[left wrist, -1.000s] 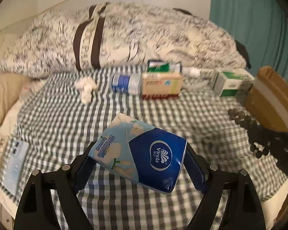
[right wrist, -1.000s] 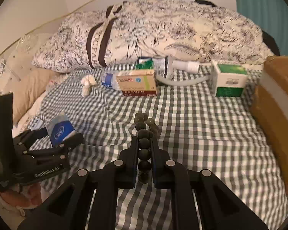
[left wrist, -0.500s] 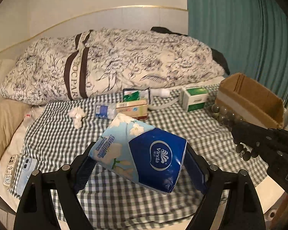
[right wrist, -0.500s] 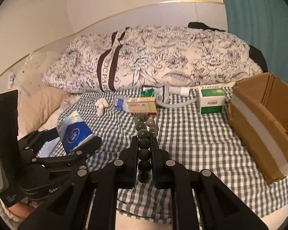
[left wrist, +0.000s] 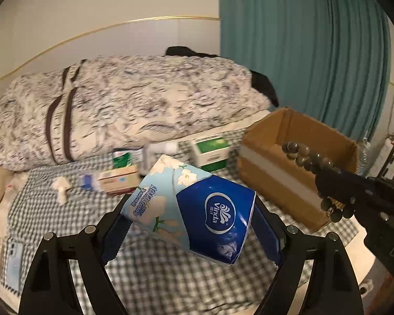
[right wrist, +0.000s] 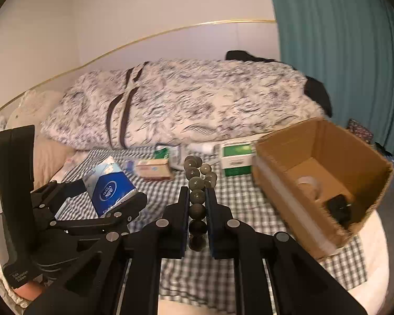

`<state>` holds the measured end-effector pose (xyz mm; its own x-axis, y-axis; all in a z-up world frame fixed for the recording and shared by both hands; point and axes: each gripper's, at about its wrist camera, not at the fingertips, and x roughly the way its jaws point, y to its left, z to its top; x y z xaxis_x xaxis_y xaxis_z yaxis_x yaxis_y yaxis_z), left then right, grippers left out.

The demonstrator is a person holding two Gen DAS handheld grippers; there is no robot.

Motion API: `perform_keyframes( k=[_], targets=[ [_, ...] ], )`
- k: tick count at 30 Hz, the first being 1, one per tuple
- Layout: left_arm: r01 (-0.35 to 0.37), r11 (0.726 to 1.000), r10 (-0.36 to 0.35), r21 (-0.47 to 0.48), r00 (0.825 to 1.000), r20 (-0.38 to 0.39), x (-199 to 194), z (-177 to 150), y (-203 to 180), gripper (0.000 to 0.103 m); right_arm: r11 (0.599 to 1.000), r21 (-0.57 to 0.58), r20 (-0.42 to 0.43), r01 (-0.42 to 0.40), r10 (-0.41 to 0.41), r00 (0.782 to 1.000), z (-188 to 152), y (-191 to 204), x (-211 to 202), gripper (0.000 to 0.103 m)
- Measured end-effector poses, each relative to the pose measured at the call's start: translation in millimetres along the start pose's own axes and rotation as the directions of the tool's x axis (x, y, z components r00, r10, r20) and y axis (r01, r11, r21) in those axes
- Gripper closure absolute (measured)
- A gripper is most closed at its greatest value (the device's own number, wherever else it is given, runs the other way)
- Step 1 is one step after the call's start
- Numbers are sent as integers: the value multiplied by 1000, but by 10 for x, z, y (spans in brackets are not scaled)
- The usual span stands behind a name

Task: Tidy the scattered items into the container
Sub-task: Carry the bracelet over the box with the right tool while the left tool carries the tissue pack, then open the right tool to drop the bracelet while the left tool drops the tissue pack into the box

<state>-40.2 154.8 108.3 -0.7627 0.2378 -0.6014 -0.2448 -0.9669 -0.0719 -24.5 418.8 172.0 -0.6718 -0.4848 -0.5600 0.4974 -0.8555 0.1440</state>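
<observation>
Left wrist view: left gripper [left wrist: 189, 225] is pinching a blue tissue pack [left wrist: 197, 210] between its fingers, holding it tilted in the air above the checked bedsheet [left wrist: 170, 275]. Cardboard box [left wrist: 296, 162] is sitting open at the right on the sheet, with the right gripper [left wrist: 328, 183] showing at the right edge, a string of dark beads [left wrist: 310, 157] sticking out of it in front of the box. A green-and-white carton [left wrist: 210, 152], an orange carton [left wrist: 118, 181], a small bottle [left wrist: 88, 182] and a crumpled tissue [left wrist: 61, 187] are lying farther back, near the patterned duvet [left wrist: 131, 105]. A phone [left wrist: 13, 265] is lying at the sheet's left edge. Right wrist view: right gripper [right wrist: 197, 204] is clamping the beads [right wrist: 197, 183] between its fingers, top of the loop poking forward past the tips. Left gripper [right wrist: 113, 204] is sitting at the left, gripping the tissue pack [right wrist: 109, 187] off the sheet [right wrist: 223, 275]. Box [right wrist: 323, 178] is open at the right; a clear roll and a dark object are lying inside, too blurred to identify. Green-and-white carton [right wrist: 235, 161] is standing just left of the box.
</observation>
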Motion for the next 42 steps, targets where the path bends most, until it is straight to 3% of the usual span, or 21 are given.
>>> perform_keyframes(
  k=[12, 19, 35, 37, 38, 39, 42],
  targets=[
    [113, 991, -110, 75, 993, -34, 494, 342, -839, 16, 986, 96, 10, 133, -134, 991, 117, -1029, -55, 92],
    [149, 983, -145, 110, 988, -47, 720, 416, -1178, 16, 974, 149, -12, 173, -173, 985, 96, -1507, 50, 91],
    [175, 973, -165, 151, 983, -80, 1094, 452, -1546, 16, 959, 200, -61, 200, -192, 980, -54, -1963, 382, 91],
    [165, 975, -154, 146, 985, -83, 1145, 466, -1544, 16, 944, 186, -41, 274, -271, 962, -49, -1971, 362, 63],
    [168, 975, -156, 143, 984, -89, 1172, 470, -1537, 16, 915, 177, -43, 363, -361, 932, -36, -1979, 351, 52],
    [168, 976, -156, 142, 983, -93, 1198, 476, -1537, 16, 904, 176, -32, 390, -391, 920, -43, -2004, 324, 34],
    [166, 975, -153, 147, 984, -93, 1253, 490, -1560, 16, 923, 231, 26, 307, -321, 947, -69, -2121, 225, 30]
  ],
)
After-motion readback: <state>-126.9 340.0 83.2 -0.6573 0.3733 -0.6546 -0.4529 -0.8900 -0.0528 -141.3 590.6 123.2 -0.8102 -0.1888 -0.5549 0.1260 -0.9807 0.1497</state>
